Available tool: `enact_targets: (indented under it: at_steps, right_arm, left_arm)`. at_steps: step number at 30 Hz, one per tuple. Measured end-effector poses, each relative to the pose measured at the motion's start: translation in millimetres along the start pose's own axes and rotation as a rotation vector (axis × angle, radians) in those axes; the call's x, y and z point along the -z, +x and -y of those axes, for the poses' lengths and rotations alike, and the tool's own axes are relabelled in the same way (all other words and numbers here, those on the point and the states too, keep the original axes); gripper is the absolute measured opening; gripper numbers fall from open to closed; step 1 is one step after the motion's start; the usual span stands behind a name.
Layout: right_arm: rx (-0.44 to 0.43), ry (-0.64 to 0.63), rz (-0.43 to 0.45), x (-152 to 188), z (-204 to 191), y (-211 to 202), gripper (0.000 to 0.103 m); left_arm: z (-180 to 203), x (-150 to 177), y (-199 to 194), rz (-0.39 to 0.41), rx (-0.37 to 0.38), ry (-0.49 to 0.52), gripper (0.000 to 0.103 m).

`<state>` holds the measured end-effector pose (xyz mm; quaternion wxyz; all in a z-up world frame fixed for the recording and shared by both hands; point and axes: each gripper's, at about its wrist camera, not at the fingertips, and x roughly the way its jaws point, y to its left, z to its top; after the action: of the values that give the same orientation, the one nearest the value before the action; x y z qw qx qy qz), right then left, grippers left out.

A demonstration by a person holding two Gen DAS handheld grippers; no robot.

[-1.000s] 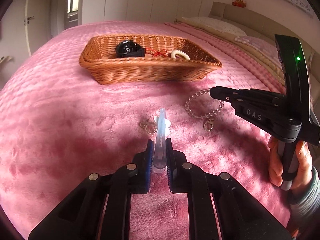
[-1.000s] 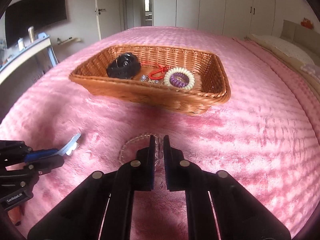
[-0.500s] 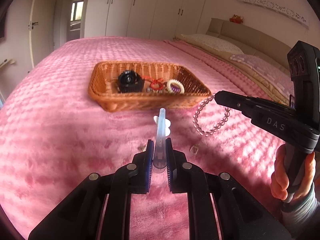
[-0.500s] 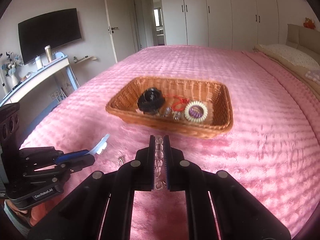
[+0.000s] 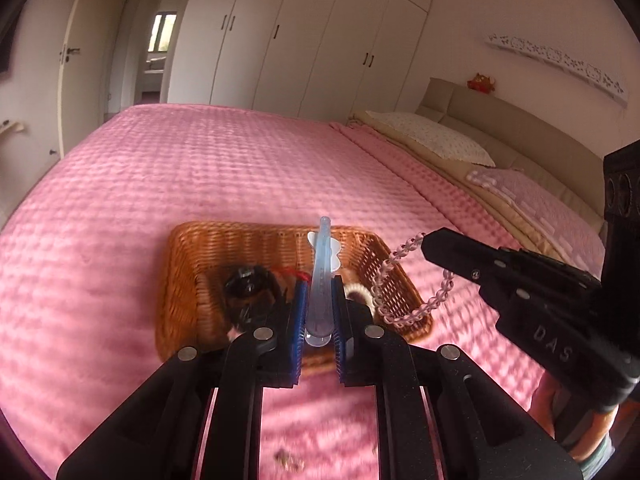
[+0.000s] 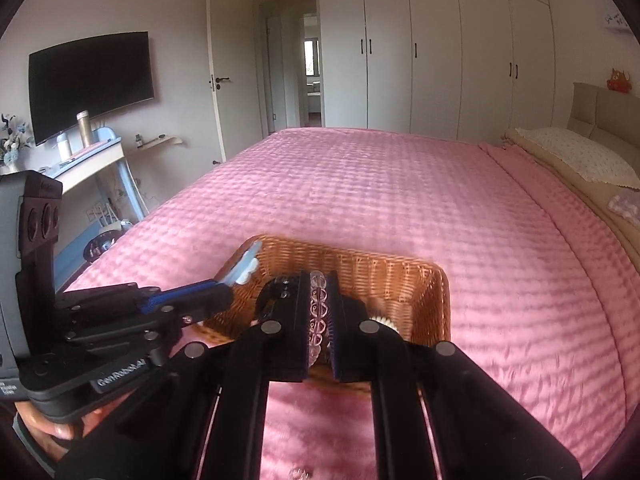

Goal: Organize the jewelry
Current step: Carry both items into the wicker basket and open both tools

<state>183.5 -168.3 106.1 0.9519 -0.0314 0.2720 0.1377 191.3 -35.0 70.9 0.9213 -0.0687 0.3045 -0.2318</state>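
Observation:
My left gripper [image 5: 320, 284] is shut on a pale blue hair clip [image 5: 323, 272] with a white bow, held above the near side of the wicker basket [image 5: 180, 280]. My right gripper [image 6: 319, 284] is shut on a clear pink bead bracelet [image 6: 319, 312]; in the left wrist view the bracelet [image 5: 416, 280] hangs in a loop from its tip over the basket's right rim. The basket [image 6: 436, 304] holds a black round item [image 5: 248, 286], a red string piece [image 5: 294, 274] and a white coil bracelet [image 5: 358, 294].
The basket lies on a pink quilted bed cover [image 5: 200, 168]. Small metal jewelry pieces [image 5: 288, 458] lie on the cover near me, below the grippers. Pillows [image 5: 432, 144] and a headboard are at the right. A desk and TV [image 6: 92, 84] stand left of the bed.
Both grippers rose off the cover and moved forward to the basket, carrying the hair clip and the bead bracelet. The bracelet was lifted off the bed and now hangs free.

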Motion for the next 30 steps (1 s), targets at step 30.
enact_targets:
  at_steps: [30]
  right_arm:
    - [0.019, 0.161, -0.132, 30, 52, 59, 0.028]
  left_arm:
    - [-8, 24, 23, -0.019, 0.029, 0.006, 0.034]
